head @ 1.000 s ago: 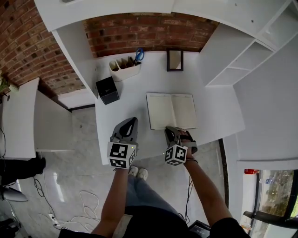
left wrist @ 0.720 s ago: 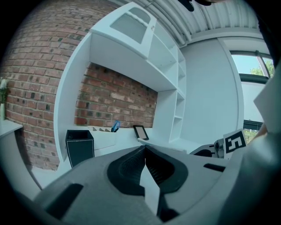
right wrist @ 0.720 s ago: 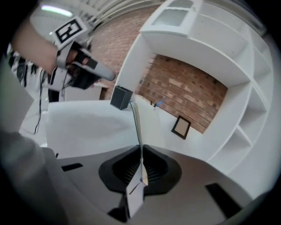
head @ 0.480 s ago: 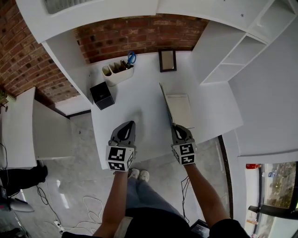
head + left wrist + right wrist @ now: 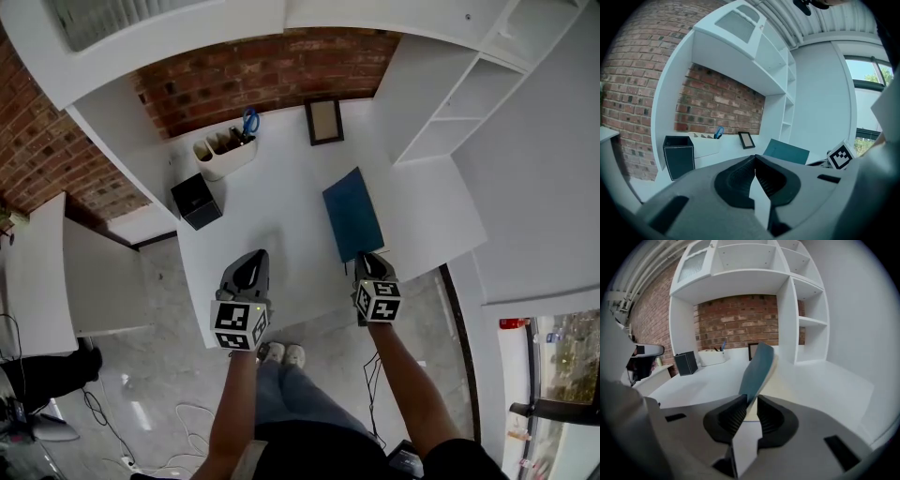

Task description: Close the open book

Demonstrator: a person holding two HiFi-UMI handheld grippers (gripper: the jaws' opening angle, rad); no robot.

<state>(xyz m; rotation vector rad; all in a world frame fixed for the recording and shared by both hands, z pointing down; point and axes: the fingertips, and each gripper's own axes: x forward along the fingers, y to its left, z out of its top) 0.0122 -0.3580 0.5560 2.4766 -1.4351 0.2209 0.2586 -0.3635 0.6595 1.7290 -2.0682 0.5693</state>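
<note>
The teal-covered book (image 5: 352, 214) lies on the white table (image 5: 272, 216), towards its near edge and in front of the person's right arm. From the head view only the teal cover shows, with no pages visible. The right gripper view shows that the cover is not yet flat. It slants up over the cream pages, and its near corner comes down into the right claw (image 5: 751, 399). That corner looks like the handle used to swing the cover across, which would explain why the right claw (image 5: 368, 257) sits at the book's near end.

Its jaws have just been opening. They stand a little apart with the cover's corner between them, and the gap looks wider than the cover. I judge the cover is being released so it can drop the rest of the way by its own weight.

The left claw (image 5: 251, 258) hangs over the near part of the table, well to the left of the book. It seems to be staying clear of the cover's swing. In its own view, the left claw (image 5: 755, 157) has its jaws together with nothing between them. The book (image 5: 786, 152) shows beyond it to the right.
</note>
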